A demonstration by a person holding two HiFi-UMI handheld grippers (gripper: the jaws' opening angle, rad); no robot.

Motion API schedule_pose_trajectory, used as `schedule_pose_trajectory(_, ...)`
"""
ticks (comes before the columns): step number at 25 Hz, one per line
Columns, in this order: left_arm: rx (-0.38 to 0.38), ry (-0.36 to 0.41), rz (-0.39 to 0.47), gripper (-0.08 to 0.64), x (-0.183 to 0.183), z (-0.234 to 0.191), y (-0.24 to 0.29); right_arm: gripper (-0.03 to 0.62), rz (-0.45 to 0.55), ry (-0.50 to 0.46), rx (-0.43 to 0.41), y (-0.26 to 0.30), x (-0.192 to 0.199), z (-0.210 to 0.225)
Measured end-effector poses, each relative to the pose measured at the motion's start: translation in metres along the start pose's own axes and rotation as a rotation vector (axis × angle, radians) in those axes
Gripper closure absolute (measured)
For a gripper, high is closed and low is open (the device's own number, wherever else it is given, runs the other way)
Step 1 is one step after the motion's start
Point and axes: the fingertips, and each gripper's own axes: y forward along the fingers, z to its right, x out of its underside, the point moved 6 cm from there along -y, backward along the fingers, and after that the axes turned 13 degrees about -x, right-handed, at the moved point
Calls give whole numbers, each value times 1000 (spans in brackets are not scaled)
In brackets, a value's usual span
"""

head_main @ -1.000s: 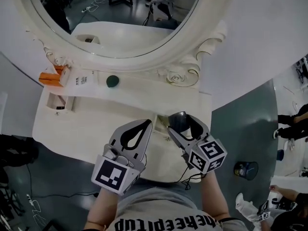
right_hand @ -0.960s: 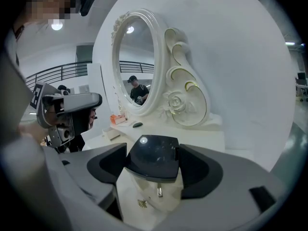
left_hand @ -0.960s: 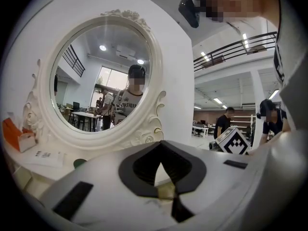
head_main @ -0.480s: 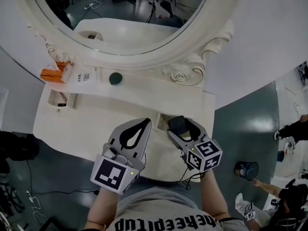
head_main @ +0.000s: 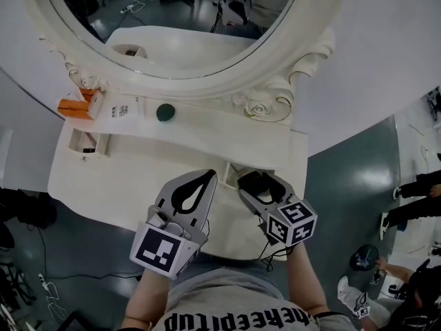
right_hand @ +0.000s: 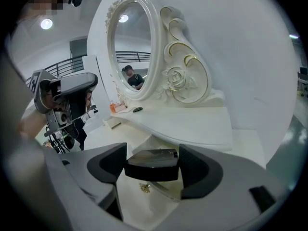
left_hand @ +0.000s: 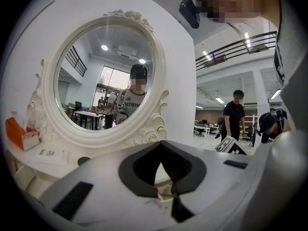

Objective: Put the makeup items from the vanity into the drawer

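Holding a black rectangular makeup compact [right_hand: 153, 163], the right gripper [head_main: 256, 182] has its fingers clamped on the case's two ends. It sits over the open white drawer [head_main: 233, 169] at the front right edge of the white desk [head_main: 124, 178], and the compact is not yet released.

Left gripper [head_main: 207, 179]: fingers together, nothing between them, near the front edge.

Drawer contents: little shows beneath the compact, possibly a small gold fitting, but this is unclear.

Left to do, as judged:
- a dark green round item [head_main: 163, 112] on the back ledge
- an orange box [head_main: 72, 107] and a white printed packet [head_main: 118, 109] at the back left corner
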Motion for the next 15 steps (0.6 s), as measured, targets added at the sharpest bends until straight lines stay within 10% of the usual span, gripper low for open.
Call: schedule_pose_trajectory(15, 13, 7, 1, 545, 0, 0, -1, 232, 47, 11, 51, -5, -6, 4)
